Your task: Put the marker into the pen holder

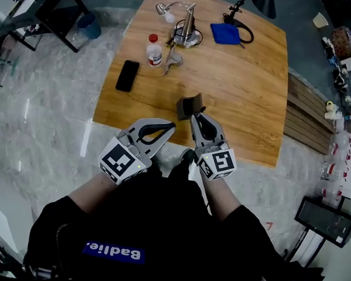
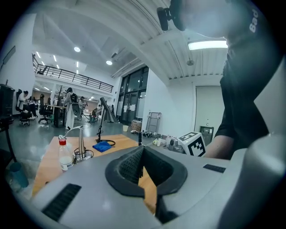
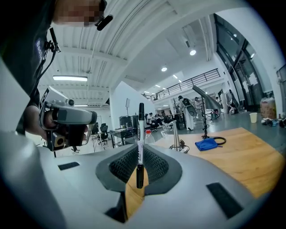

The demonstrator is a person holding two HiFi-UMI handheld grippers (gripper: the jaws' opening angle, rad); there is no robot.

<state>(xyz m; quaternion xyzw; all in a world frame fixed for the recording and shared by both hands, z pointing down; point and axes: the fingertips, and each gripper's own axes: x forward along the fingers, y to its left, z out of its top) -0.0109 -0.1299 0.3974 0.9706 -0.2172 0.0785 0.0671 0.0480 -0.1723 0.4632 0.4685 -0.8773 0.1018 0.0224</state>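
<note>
A black-and-white marker stands upright between the pads of my right gripper, which is shut on it. In the head view that right gripper hovers over the table's near edge, its tips just right of and touching distance from the dark pen holder. My left gripper is held beside it, lower left of the holder, shut with nothing between its pads. The marker itself is hard to make out in the head view.
On the wooden table lie a black phone, a red-capped bottle, a metal stand and a blue cloth with a black cable. Marble floor surrounds the table.
</note>
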